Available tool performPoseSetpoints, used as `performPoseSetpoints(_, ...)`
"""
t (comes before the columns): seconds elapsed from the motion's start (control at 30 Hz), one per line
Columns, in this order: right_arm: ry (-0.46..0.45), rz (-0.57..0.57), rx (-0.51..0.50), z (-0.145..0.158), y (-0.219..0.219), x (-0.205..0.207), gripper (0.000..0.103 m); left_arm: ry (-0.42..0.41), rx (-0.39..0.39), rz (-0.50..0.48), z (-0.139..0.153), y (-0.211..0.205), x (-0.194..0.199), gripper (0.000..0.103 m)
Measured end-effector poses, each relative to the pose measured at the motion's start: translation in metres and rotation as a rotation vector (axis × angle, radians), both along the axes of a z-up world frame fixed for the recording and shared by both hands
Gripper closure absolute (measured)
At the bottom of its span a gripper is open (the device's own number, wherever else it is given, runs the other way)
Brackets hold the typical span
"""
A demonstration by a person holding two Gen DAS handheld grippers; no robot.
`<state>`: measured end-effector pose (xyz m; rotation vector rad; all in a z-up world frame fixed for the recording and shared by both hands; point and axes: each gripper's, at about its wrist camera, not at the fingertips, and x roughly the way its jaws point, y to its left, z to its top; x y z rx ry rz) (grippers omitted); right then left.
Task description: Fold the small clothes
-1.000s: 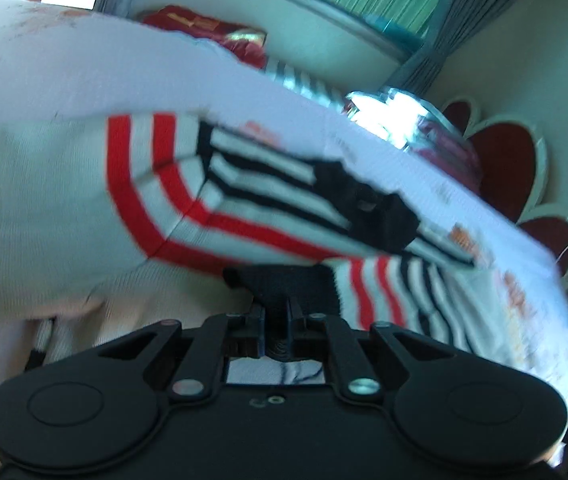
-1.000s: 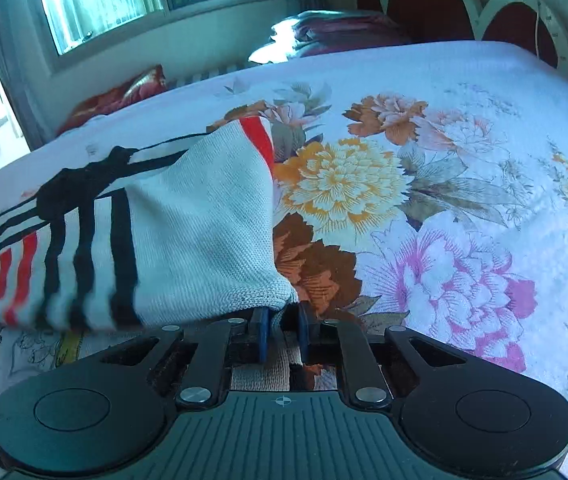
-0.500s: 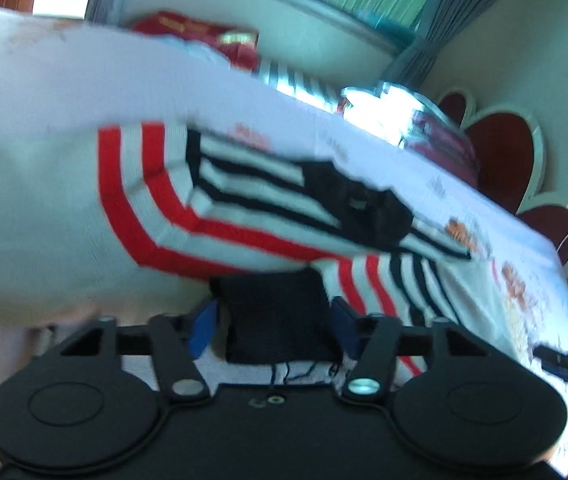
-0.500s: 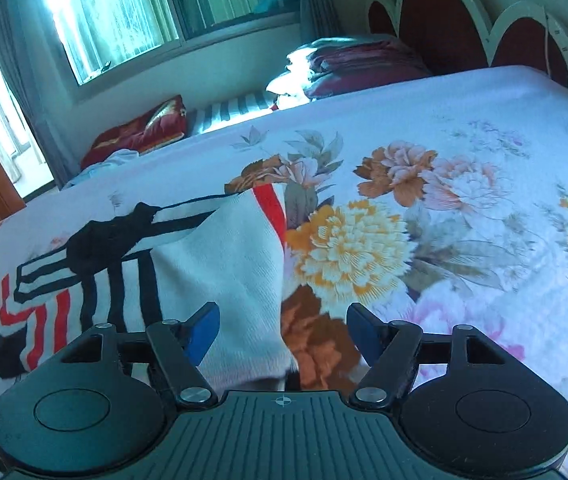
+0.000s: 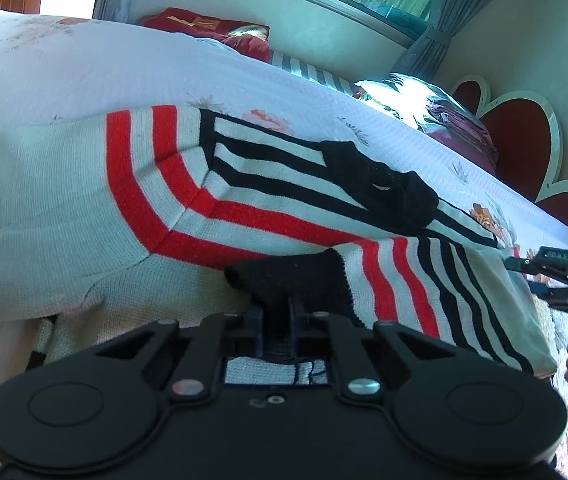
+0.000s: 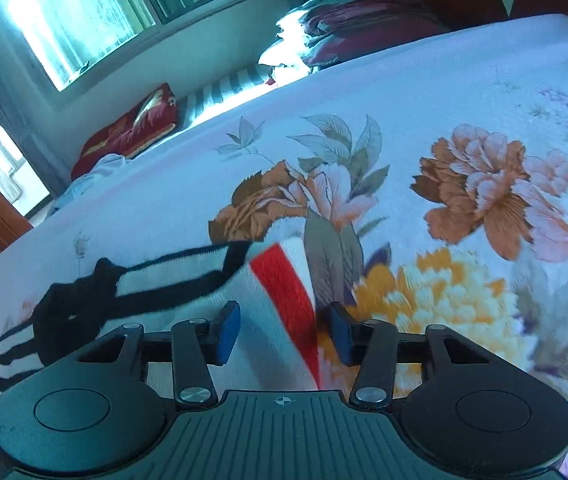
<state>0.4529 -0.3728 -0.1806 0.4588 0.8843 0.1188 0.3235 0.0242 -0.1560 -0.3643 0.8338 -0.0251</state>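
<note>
1. I see a white sweater [image 5: 63,200] with red stripes and black stripes.
2. Its cuff [image 5: 296,280] is black.
3. The bed sheet [image 6: 424,100] is white with orange, pink and yellow flowers.
4. My gripper pads [image 6: 229,332] are blue.
5. The headboard [image 5: 520,136] is dark red with a white edge.

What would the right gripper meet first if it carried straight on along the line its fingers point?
Most likely the striped sweater: its red-banded edge lies between the closing jaws of the right gripper, not yet pinched. Just beyond comes the floral bedspread. Depth is hard to judge.
</note>
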Motion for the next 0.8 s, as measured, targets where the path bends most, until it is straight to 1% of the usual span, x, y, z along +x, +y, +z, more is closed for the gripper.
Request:
performPoseSetpoints(0.03, 0.008, 0.006, 0.007, -0.001, 0.000, 0.003, 0.085, 0.001, 0.002, 0.001, 0.000, 0.000, 0.001, 0.092)
performPoseSetpoints(0.07, 0.003, 0.012, -0.010, 0.001, 0.003, 0.002, 0.085, 0.003, 0.004, 0.002, 0.000, -0.001, 0.002, 0.092)
performPoseSetpoints(0.1, -0.013, 0.029, -0.044, 0.004, 0.005, 0.000, 0.089, 0.004, 0.006, 0.002, 0.000, -0.001, 0.002, 0.092)
performPoseSetpoints(0.13, -0.037, 0.050, -0.104, 0.007, 0.010, -0.003, 0.091, 0.005, 0.008, 0.003, 0.001, -0.002, 0.002, 0.092)
performPoseSetpoints(0.17, -0.056, 0.052, -0.169, 0.007, 0.012, -0.006, 0.091, 0.007, 0.012, 0.003, 0.001, -0.002, 0.003, 0.092)
performPoseSetpoints(0.2, -0.060, 0.036, -0.214, 0.004, 0.011, -0.007, 0.091, 0.008, 0.017, 0.004, 0.001, -0.003, 0.003, 0.092)
performPoseSetpoints(0.27, -0.047, 0.014, -0.180, 0.001, 0.005, -0.005, 0.091, 0.014, 0.027, 0.010, 0.001, -0.005, 0.005, 0.092)
performPoseSetpoints(0.37, -0.082, 0.042, -0.269, 0.012, 0.018, -0.010, 0.091, 0.020, 0.044, 0.008, 0.002, -0.007, 0.006, 0.092)
performPoseSetpoints(0.43, -0.108, 0.038, -0.257, 0.022, 0.019, -0.018, 0.091, 0.026, 0.056, -0.001, 0.003, -0.008, 0.007, 0.092)
performPoseSetpoints(0.5, -0.132, 0.057, -0.232, 0.031, 0.024, -0.029, 0.090, 0.029, 0.066, -0.003, 0.004, -0.009, 0.008, 0.090)
performPoseSetpoints(0.6, -0.162, 0.131, -0.229, 0.041, 0.044, -0.047, 0.086, 0.032, 0.081, -0.006, 0.005, -0.010, 0.009, 0.090)
performPoseSetpoints(0.67, -0.170, 0.189, -0.214, 0.043, 0.060, -0.059, 0.081, 0.032, 0.088, -0.006, 0.006, -0.012, 0.008, 0.088)
performPoseSetpoints(0.73, -0.169, 0.241, -0.204, 0.041, 0.081, -0.069, 0.063, 0.031, 0.097, -0.009, 0.006, -0.013, 0.008, 0.088)
performPoseSetpoints(0.77, -0.171, 0.272, -0.207, 0.039, 0.091, -0.075, 0.060, 0.030, 0.100, -0.011, 0.007, -0.013, 0.008, 0.088)
performPoseSetpoints(0.8, -0.174, 0.293, -0.219, 0.036, 0.101, -0.080, 0.059, 0.030, 0.103, -0.012, 0.008, -0.013, 0.007, 0.088)
